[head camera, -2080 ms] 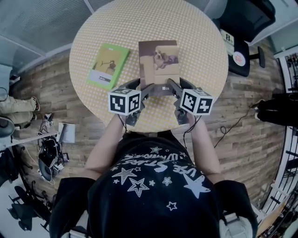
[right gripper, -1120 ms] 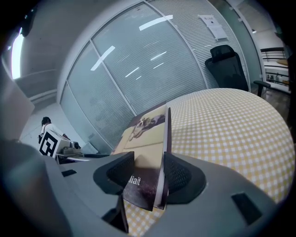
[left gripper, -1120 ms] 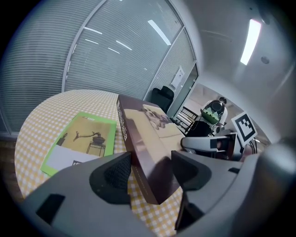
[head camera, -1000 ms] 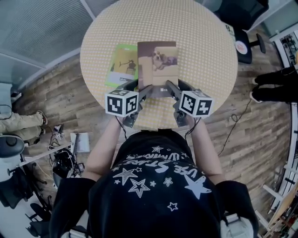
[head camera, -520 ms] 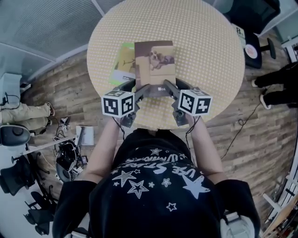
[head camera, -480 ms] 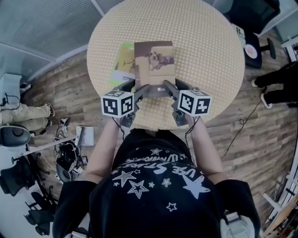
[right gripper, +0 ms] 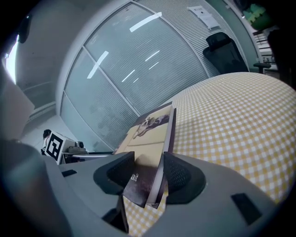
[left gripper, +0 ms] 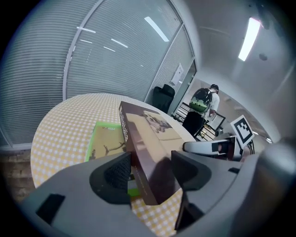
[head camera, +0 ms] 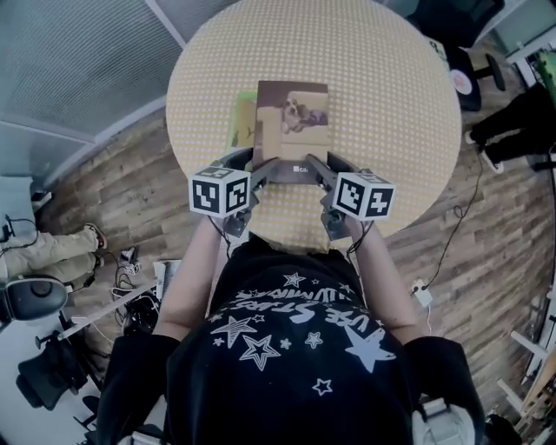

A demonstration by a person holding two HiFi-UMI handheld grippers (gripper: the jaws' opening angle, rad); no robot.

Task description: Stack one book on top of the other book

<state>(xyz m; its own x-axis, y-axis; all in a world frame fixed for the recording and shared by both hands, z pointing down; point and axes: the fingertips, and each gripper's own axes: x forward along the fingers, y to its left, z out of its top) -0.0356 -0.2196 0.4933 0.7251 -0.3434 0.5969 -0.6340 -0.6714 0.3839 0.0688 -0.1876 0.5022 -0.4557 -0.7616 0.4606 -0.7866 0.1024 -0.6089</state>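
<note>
A brown book with a dog on its cover (head camera: 293, 126) is held above the round yellow-checked table (head camera: 382, 96) by its near corners. My left gripper (head camera: 257, 167) is shut on its near left corner, my right gripper (head camera: 325, 169) on its near right corner. In the left gripper view the brown book (left gripper: 143, 139) sits clamped between the jaws of the left gripper (left gripper: 149, 172). The right gripper view shows the same book (right gripper: 150, 134) pinched in the right gripper (right gripper: 149, 177). A green book (head camera: 242, 120) lies flat on the table, mostly covered by the brown one; only its left strip (left gripper: 104, 144) shows.
The table edge runs close in front of the person holding the grippers. A dark office chair (head camera: 456, 26) stands at the far right. One person's legs (head camera: 512, 122) are at the right and another's (head camera: 43, 252) on the wooden floor at the left. A person with a green backpack (left gripper: 202, 100) stands beyond the table.
Both grippers have carried the brown book to the left. It now overlaps most of the green book, which earlier lay apart at its left.
</note>
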